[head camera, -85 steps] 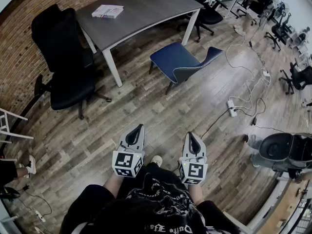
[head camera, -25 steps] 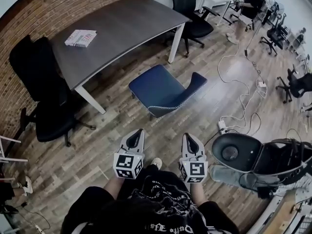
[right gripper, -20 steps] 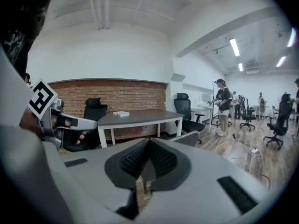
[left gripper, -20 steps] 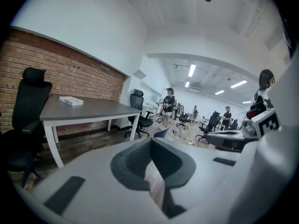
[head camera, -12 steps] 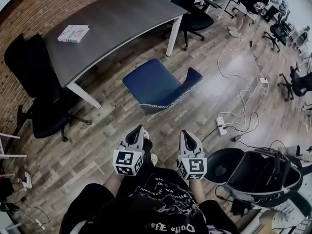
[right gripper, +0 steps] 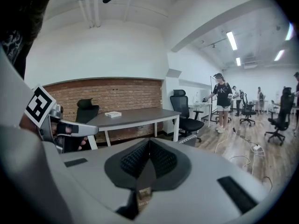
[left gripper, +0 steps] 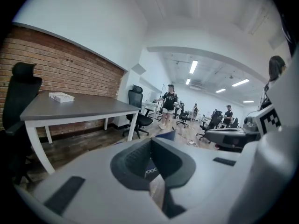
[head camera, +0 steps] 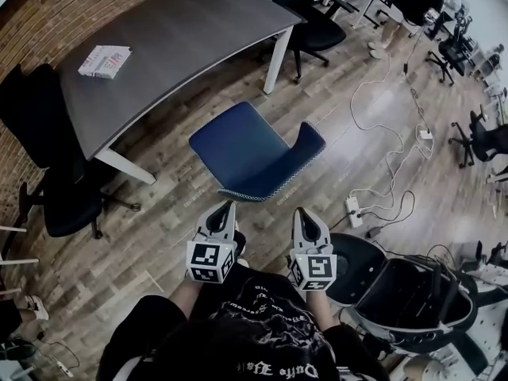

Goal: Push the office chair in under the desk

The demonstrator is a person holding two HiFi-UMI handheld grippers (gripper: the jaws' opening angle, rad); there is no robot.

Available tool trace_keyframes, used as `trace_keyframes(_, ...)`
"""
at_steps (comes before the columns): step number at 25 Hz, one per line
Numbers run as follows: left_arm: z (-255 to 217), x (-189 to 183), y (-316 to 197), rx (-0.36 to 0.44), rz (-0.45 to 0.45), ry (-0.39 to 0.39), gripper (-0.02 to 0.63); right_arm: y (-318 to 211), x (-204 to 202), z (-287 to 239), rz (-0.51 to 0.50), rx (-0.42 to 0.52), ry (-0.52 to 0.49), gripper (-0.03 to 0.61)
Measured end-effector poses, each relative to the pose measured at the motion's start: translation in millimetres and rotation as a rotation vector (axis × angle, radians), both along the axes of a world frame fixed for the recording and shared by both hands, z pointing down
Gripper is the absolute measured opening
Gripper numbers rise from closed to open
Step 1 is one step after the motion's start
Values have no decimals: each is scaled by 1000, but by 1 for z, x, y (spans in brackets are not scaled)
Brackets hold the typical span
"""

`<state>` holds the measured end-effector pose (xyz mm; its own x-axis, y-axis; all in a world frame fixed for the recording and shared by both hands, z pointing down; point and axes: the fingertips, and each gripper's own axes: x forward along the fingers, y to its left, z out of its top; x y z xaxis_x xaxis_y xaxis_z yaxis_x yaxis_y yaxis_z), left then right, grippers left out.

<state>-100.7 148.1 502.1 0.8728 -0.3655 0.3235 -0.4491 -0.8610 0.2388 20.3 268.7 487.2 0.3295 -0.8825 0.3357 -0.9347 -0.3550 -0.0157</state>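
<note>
A blue office chair (head camera: 252,152) stands on the wood floor in the head view, its backrest (head camera: 306,144) at the right, a short way out from the grey desk (head camera: 171,41). My left gripper (head camera: 225,208) and right gripper (head camera: 302,213) are side by side just on the near side of the chair, both shut with nothing between the jaws and apart from it. In the left gripper view a sliver of the blue chair (left gripper: 167,136) shows over the shut jaws, with the desk (left gripper: 74,109) at the left. The right gripper view shows the desk (right gripper: 135,116) ahead.
A book (head camera: 104,61) lies on the desk. Black office chairs stand at the left (head camera: 49,165) and behind the desk (head camera: 313,24). Cables and a power strip (head camera: 352,211) run across the floor at the right. A black chair base (head camera: 401,288) lies at lower right. People stand in the background (left gripper: 168,104).
Both grippers have moved forward toward the blue chair, which now lies closer to them in the head view. Both have stayed shut. The chair has not visibly shifted from the desk.
</note>
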Motion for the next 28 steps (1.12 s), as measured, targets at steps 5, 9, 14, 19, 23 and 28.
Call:
trace_keyframes(5, 2, 33, -24, -24, 20, 2, 6, -24, 30, 4, 13, -21, -3, 3)
trace_keyframes(9, 4, 53, -40, -35, 39, 7, 8, -42, 46, 8, 23, -33, 2, 5)
trace_keyframes(14, 7, 74, -55, -56, 69, 3, 6, -62, 67, 8, 35, -40, -4, 3)
trace_keyframes(19, 12, 96, -62, -76, 98, -10, 8, -77, 85, 10, 1, -68, 4, 5)
trace_keyframes(23, 11, 105, -57, -93, 134, -17, 8, -79, 93, 13, -29, -85, -13, 5)
trace_keyframes(28, 11, 124, -49, -103, 130, -36, 8, -83, 109, 16, -117, -113, -25, 6)
